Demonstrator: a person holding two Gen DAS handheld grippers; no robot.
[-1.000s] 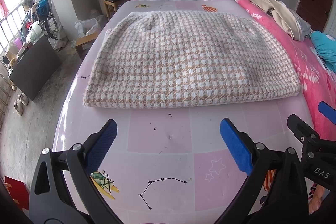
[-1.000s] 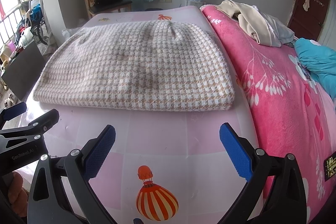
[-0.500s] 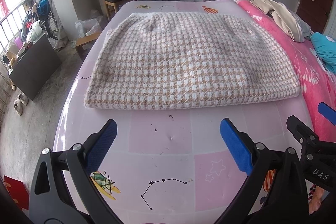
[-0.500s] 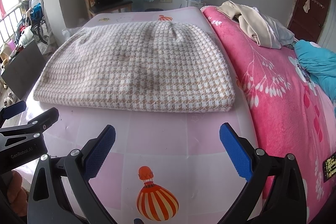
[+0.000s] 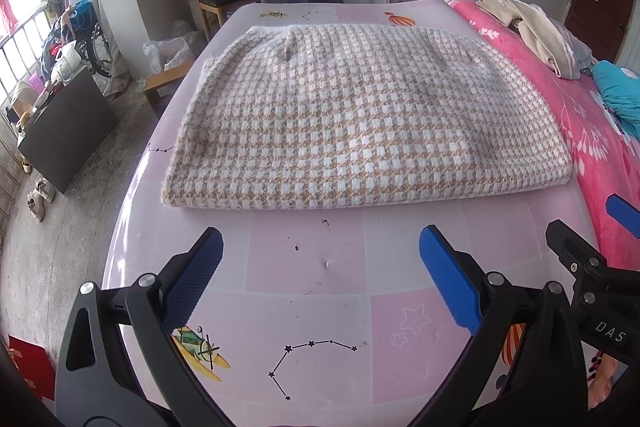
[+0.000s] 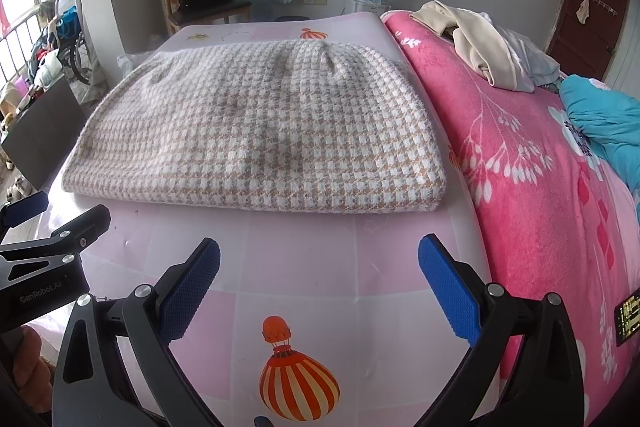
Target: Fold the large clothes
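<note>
Houndstooth garment [image 5: 360, 115] is seen folded into a flat rectangle on the pink mat [image 5: 312, 267].

Both the left gripper [image 5: 320, 259] and right gripper [image 6: 319, 263] are held spread and empty, short of its near edge; little folding is judged left.

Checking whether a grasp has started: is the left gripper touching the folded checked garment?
Apart. In the left wrist view, bare pink mat lies between the open left gripper and the folded checked garment.

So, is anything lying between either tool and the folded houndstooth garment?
Nothing visible. Only bare pink mat separates the open left tool and open right tool from the houndstooth garment.
</note>
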